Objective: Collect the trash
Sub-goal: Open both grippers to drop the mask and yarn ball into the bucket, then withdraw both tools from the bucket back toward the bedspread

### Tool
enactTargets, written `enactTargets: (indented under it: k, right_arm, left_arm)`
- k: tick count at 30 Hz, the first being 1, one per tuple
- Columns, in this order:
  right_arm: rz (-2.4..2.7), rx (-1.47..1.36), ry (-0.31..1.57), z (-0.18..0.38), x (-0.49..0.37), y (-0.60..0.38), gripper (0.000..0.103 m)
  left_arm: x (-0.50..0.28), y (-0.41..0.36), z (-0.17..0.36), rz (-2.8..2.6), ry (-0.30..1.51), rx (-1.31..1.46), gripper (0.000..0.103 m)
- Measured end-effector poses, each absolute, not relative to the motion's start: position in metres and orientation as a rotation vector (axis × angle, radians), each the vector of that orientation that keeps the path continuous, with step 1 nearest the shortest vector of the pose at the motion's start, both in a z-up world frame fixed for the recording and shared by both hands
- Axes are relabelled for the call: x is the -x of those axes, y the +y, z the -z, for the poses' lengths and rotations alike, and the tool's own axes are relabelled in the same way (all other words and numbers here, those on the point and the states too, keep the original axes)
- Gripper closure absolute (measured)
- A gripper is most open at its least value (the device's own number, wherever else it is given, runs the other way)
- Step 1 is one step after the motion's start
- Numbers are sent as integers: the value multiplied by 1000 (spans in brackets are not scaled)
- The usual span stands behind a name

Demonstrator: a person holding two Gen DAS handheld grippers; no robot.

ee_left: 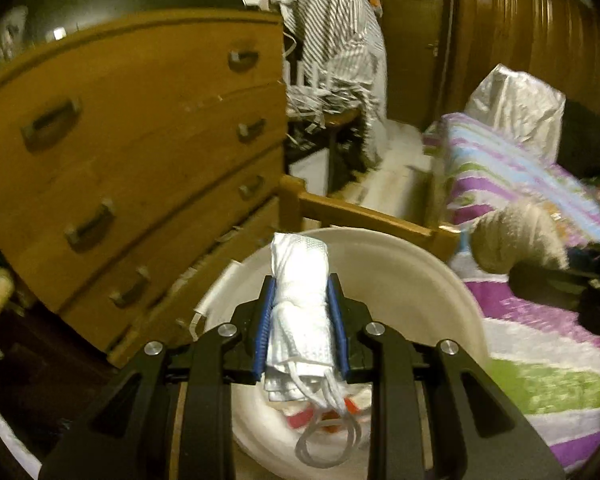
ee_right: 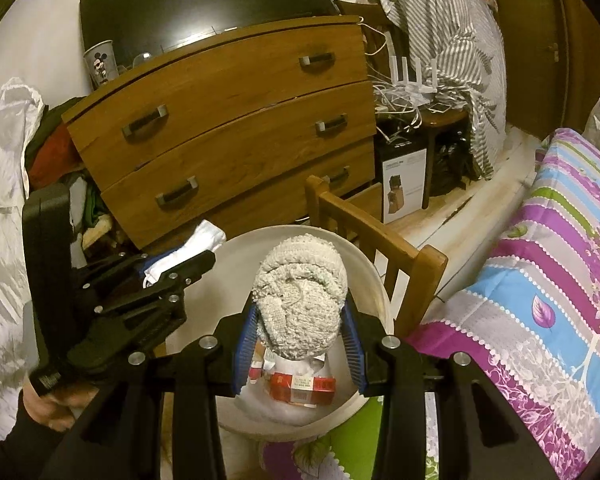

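Left gripper [ee_left: 300, 316] up front, blue pads clamped on a rolled white face mask [ee_left: 300, 300], its ear loops dangling below the jaws. It hangs right over a white bin [ee_left: 440, 280], and something red shows blurred down inside. To the right, a woolly beige bundle [ee_left: 516, 236] sits above the bin's right rim, with a dark gripper part at the frame's right edge. Wooden dresser [ee_left: 140, 152] on the left, striped bedspread [ee_left: 540, 320] on the right, a wooden chair back [ee_left: 364, 216] just past the bin's far rim.

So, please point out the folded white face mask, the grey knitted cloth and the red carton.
folded white face mask [ee_left: 300, 300], left wrist view, its middle
grey knitted cloth [ee_right: 300, 296], right wrist view, front
red carton [ee_right: 302, 388], right wrist view, label
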State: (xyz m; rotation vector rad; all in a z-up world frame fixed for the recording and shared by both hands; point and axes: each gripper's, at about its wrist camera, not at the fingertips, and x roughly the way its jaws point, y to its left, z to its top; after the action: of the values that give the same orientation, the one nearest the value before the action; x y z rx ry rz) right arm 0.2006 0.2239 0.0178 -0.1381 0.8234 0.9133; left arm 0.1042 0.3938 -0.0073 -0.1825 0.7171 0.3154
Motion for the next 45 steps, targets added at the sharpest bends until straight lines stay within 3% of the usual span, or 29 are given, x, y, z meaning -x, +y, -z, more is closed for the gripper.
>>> enactTargets:
  k: [24,26,28,29,45]
  right_arm:
    - [-966,174,840,-11,-213,244,62]
    - [-973,179,834,-11,-213,245,61]
    - [-977,185,848,-8,-215,248,53]
    - [-974,182,850,-7,-215,249,52]
    - [-930,155,812,-11,-209,226,52]
  left_arm:
    - [-105,432,-2,-61,706,337,78]
    - [-102,436,-4,-29,688,367,70]
    - [-103,442,-2,-17,666,399,39]
    - [-104,444,1,-26,667,406,35]
    - [-90,437,-3,-97,662,361,34]
